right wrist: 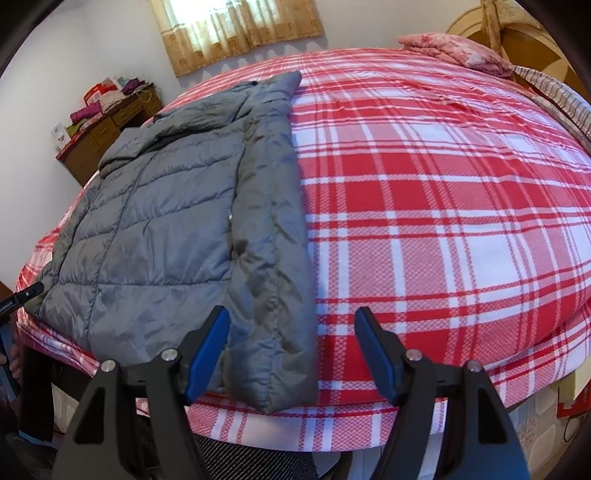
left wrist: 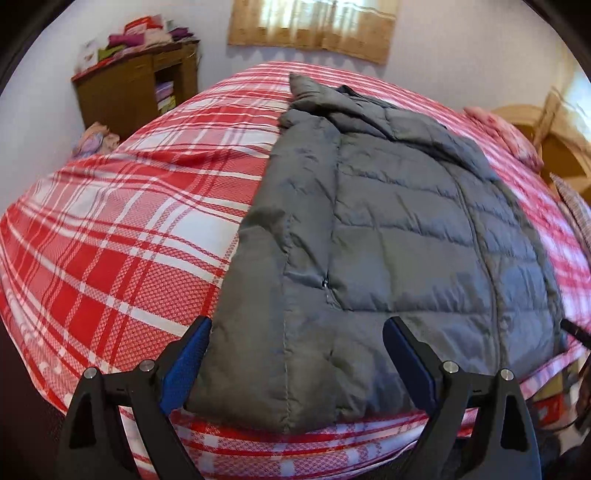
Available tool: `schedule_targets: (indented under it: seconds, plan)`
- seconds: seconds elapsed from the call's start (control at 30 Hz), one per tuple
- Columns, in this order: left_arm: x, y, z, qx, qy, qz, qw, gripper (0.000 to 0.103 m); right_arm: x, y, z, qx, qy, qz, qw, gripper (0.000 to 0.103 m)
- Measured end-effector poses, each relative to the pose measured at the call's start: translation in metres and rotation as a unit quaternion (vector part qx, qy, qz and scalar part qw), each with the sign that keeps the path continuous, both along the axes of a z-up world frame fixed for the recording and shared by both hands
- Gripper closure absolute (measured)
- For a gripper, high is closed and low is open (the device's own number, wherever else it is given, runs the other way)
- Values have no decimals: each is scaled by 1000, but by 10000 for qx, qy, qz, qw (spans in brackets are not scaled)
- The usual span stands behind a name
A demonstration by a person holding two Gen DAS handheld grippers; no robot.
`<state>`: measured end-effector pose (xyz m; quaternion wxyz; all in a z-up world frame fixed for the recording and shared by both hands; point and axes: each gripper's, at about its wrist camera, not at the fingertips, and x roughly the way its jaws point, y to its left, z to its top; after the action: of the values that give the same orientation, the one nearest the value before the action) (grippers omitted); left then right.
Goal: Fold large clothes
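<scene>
Lying along the near edge of the plaid bed (right wrist: 443,206), the grey puffer jacket (left wrist: 388,221) shows both sleeves tucked in, so we judge the lengthwise fold comes next. Our left gripper (left wrist: 297,362) and right gripper (right wrist: 291,350) hover with fingers spread, grasping nothing; each must pinch the hem.

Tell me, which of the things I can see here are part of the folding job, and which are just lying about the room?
Part of the job:
grey puffer jacket, spread on the plaid bed
left gripper, open
right gripper, open

Just lying about:
pink pillow
wooden cabinet with folded cloths piled on top
curtain
</scene>
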<state>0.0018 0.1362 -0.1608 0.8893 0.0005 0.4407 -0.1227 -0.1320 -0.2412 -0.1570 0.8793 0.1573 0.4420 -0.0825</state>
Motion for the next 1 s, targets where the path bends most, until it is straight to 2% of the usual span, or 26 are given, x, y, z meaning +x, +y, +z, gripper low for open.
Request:
schedule_targets:
  seconds: [0.07, 0.1, 0.13, 0.17, 0.2, 0.23, 0.33, 0.43, 0.47, 0.5, 0.6, 0.7, 0.8, 1.0]
  plan:
    - [-1, 0, -1, -7, -41, -36, 10000, 11, 2, 2, -3, -60, 52, 56, 10000, 30]
    - [-1, 1, -1, -65, -35, -31, 10000, 19, 3, 3, -5, -36, 70, 84, 9999, 30]
    - [-1, 3, -2, -171, -6, -16, 9999, 34, 5, 3, -7, -9, 109, 105, 9999, 30]
    - [1, 5, -5, -280, 68, 12, 9996, 41, 6, 4, -9, 8, 169, 130, 9998, 30]
    - [2, 8, -7, -367, 123, 36, 9992, 54, 7, 5, -12, 13, 217, 167, 9996, 32]
    - [3, 11, -10, -456, 192, 57, 9988, 58, 7, 6, -14, 23, 234, 202, 9995, 34]
    - [2, 11, -12, -541, 174, 5, 9984, 64, 8, 8, -19, 103, 273, 284, 9992, 45]
    - [1, 9, -12, -572, 152, -77, 9982, 70, 11, 10, -20, 165, 290, 444, 9985, 61]
    - [1, 8, -11, -608, 153, -96, 9980, 72, 12, 12, -20, 241, 289, 582, 9976, 79]
    - [1, 8, -10, -694, 164, -114, 9974, 75, 13, 12, -18, 282, 276, 637, 9972, 87]
    - [-3, 11, 0, -1072, 97, -190, 9940, 81, 12, 18, -7, 250, 142, 734, 9969, 92]
    - [-7, 15, 14, -1320, -39, -250, 9909, 83, 4, 12, 5, 587, -156, 709, 9956, 93]
    - [-11, 18, 30, -1615, -197, -330, 9861, 84, -2, 9, 23, 683, -465, 729, 9939, 93]
    - [-29, 9, 64, -1674, -540, -669, 9821, 85, -13, 11, 52, 781, -901, 862, 9891, 94]
